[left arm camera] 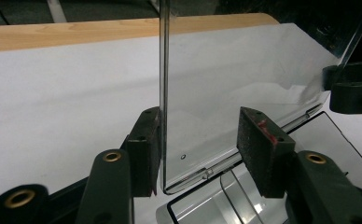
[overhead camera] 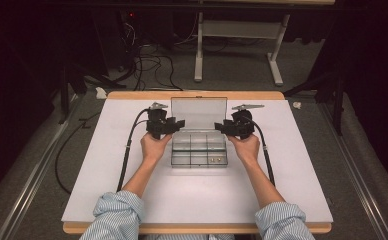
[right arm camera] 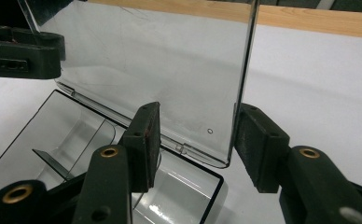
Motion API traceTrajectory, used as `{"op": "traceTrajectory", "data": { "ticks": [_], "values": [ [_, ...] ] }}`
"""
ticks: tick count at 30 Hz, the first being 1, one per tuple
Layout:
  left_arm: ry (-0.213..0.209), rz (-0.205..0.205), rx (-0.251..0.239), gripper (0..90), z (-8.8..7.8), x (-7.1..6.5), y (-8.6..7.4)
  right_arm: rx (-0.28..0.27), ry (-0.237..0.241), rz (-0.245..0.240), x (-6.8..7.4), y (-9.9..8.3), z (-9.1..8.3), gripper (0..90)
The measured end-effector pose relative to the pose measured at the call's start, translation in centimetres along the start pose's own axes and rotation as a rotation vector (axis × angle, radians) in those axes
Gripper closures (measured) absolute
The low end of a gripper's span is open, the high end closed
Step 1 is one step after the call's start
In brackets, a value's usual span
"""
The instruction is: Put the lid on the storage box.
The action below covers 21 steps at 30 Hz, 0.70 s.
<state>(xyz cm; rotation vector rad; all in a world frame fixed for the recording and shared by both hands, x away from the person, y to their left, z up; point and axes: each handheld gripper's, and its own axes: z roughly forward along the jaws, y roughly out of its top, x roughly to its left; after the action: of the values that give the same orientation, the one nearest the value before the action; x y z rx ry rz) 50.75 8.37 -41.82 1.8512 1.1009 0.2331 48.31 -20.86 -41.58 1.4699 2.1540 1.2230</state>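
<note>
A clear plastic compartment box point(overhead camera: 199, 152) stands mid-table with its lid point(overhead camera: 198, 112) raised upright. Small brass pieces point(overhead camera: 214, 159) lie in its front right compartment. My left gripper point(overhead camera: 177, 124) is at the lid's left edge and my right gripper point(overhead camera: 221, 127) at its right edge. In the left gripper view the left gripper point(left arm camera: 200, 128) is open, and the lid's side edge point(left arm camera: 163, 93) stands between the jaws, close to the left pad point(left arm camera: 146, 149). In the right gripper view the right gripper point(right arm camera: 195, 128) is open too, with the lid's edge point(right arm camera: 244, 70) by its right pad point(right arm camera: 256, 144).
A white mat point(overhead camera: 107, 165) covers the wooden table point(overhead camera: 132, 95). Black cables point(overhead camera: 128, 145) trail from both grippers toward the front edge. On the floor behind the table are more cables point(overhead camera: 152, 65) and a white table frame point(overhead camera: 198, 50).
</note>
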Motion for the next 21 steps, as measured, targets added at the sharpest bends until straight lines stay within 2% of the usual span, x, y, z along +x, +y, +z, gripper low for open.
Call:
{"op": "traceTrajectory", "data": {
  "ticks": [6,21],
  "values": [
    [-0.011,0.008,-0.015,50.6,-0.28,-0.22,0.10,-0.003,0.003,-0.004,0.00,0.00,-0.04,52.0],
    [-0.009,0.035,-0.017,48.1,-0.69,-0.70,-0.38,-0.015,0.004,-0.003,0.09,-0.15,-0.22,52.6]
  ]
}}
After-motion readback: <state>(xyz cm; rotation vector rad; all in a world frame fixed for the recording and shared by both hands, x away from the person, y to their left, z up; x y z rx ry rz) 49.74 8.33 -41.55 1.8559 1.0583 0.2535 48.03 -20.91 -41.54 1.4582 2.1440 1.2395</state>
